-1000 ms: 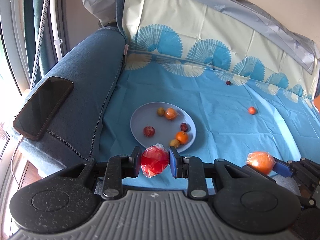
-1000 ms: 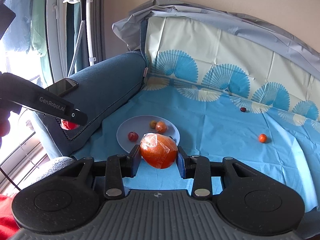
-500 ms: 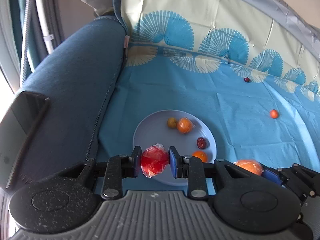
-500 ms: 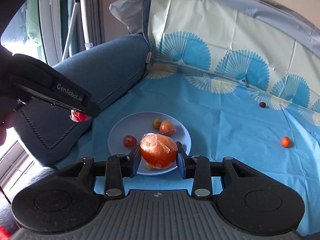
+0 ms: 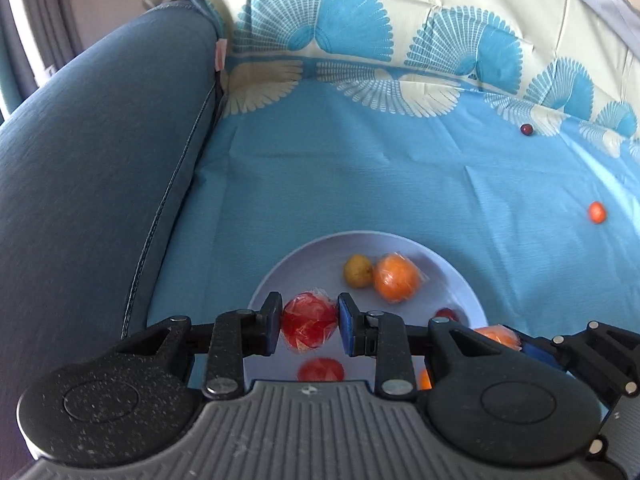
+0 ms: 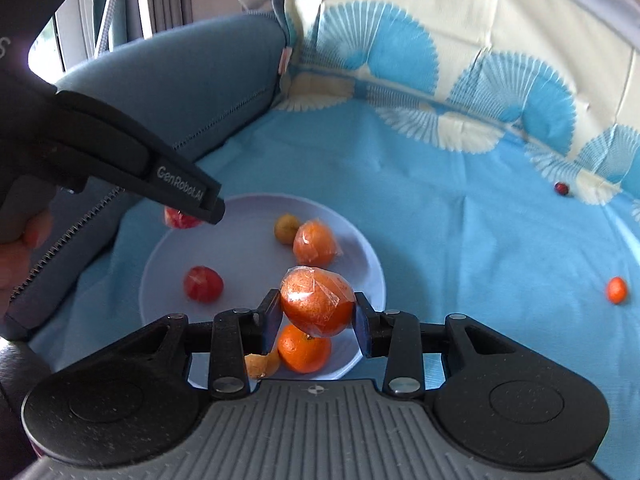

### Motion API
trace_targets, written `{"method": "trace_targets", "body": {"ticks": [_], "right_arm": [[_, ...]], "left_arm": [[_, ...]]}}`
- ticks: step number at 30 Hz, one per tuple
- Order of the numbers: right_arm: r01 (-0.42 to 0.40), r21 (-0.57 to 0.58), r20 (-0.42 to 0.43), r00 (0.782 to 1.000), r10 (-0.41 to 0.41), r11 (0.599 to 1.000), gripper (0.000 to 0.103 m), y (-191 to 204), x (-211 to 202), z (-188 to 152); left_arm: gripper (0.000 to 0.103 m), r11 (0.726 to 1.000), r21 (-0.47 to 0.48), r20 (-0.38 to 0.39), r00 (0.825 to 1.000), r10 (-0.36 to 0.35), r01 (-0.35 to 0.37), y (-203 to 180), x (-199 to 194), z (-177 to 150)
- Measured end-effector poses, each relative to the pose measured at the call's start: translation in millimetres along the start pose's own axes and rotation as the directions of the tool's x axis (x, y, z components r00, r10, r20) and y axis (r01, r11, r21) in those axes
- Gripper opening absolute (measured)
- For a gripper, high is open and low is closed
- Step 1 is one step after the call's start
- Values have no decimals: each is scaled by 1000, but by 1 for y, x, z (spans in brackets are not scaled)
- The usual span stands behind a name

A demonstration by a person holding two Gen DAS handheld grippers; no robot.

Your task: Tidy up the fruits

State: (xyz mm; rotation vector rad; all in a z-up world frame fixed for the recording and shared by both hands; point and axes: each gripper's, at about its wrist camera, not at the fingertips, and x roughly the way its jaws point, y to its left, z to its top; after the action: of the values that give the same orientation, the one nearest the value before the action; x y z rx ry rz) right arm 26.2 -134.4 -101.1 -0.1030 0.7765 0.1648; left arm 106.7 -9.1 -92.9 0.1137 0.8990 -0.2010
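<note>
Both tools have descended over the plate (image 5: 460,280). Left tool (image 5: 309,325): jaws just widened, wrapped red fruit (image 5: 309,326) between them, pad contact unclear. Right tool (image 6: 316,316): clamped on wrapped orange (image 6: 317,307) above the plate.

Bright daylight, seemingly from the left window; fisheye-bent edges, slight blur.

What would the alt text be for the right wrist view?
The right gripper holds a plastic-wrapped orange above a pale plate that already carries several fruits, on a blue cloth over a sofa. At left, the left gripper hangs over the plate's rim; two small fruits lie loose on the cloth at right.
</note>
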Motion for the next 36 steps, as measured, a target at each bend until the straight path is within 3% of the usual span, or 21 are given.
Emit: {"method": "trace_targets", "body": {"ticks": [1, 2, 3, 4, 6, 10, 13, 18, 26, 36], "right_arm": [[-3, 6, -4, 1000, 3, 1000, 40, -1, 4, 1], [-6, 13, -5, 1000, 6, 1000, 41, -2, 7, 2], [-14, 17, -4, 1000, 14, 1000, 54, -3, 8, 2], [-23, 16, 1, 1000, 23, 1000, 70, -3, 8, 4], [0, 19, 33, 999, 0, 1000, 87, -4, -2, 4], [11, 3, 17, 1000, -11, 1000, 98, 0, -39, -7], [-6, 7, -11, 1000, 6, 1000, 100, 6, -73, -23], [-2, 12, -24, 1000, 2, 1000, 102, 22, -128, -42], [42, 15, 117, 992, -44, 999, 102, 35, -198, -53], [88, 3, 228, 970, -86, 996, 102, 35, -249, -70]], "left_arm": [[56, 1000, 16, 12, 1000, 2, -2, 0, 2, 0], [88, 1000, 19, 29, 999, 15, -16, 0, 1, 0], [102, 999, 12, 49, 998, 30, -31, 0, -2, -1], [103, 999, 2, 79, 996, 35, -36, 1, -9, -3], [103, 1000, 8, 94, 996, 6, -7, 4, -21, -7], [103, 999, -22, 66, 997, 30, -29, 11, -55, -27], [103, 997, -68, 44, 998, 37, -34, 16, -89, -52], [103, 989, -102, 18, 994, 108, -106, 19, -144, -89], [103, 982, -148, 74, 989, 126, -114, 16, -202, -117], [103, 991, -86, 170, 979, 115, -101, -23, -244, -136]]}}
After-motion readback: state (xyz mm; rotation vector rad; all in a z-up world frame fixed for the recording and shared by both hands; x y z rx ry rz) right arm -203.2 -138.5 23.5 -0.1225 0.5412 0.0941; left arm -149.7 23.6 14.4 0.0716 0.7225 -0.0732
